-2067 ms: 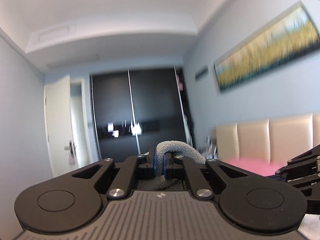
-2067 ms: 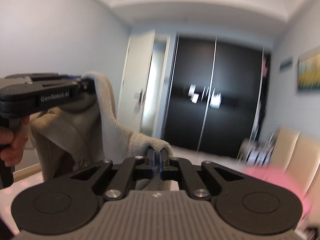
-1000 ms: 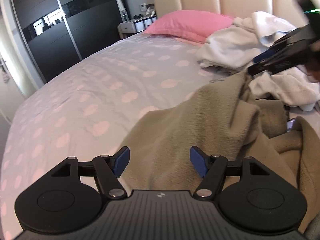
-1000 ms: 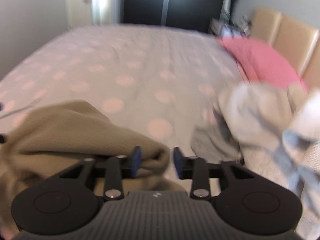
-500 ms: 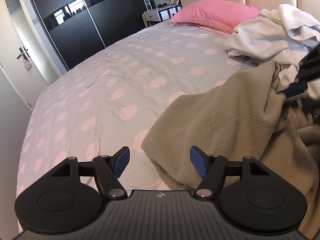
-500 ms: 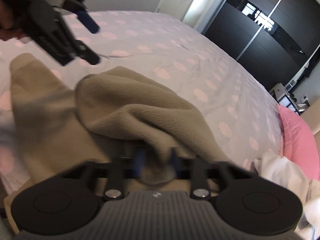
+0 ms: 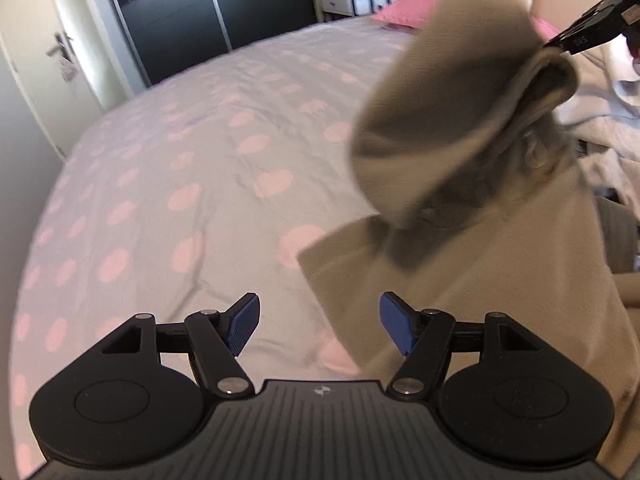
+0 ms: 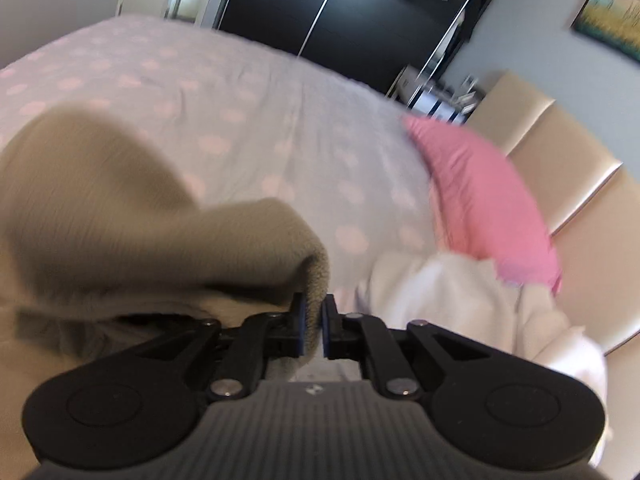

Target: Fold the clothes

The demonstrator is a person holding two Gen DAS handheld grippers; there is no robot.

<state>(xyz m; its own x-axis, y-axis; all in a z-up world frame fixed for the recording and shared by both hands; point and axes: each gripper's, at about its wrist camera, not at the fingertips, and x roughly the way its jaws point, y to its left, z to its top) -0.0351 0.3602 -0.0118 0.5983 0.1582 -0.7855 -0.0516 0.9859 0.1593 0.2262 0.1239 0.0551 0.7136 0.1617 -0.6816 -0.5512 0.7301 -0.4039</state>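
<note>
On the dotted bedspread [image 7: 208,160], right tool [image 8: 314,326] pinches beige fleece [image 8: 120,216].

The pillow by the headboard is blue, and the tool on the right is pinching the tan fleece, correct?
Not quite: the pillow is pink, as the right wrist view shows. The rest holds: the right gripper is pinching the tan fleece.
</note>
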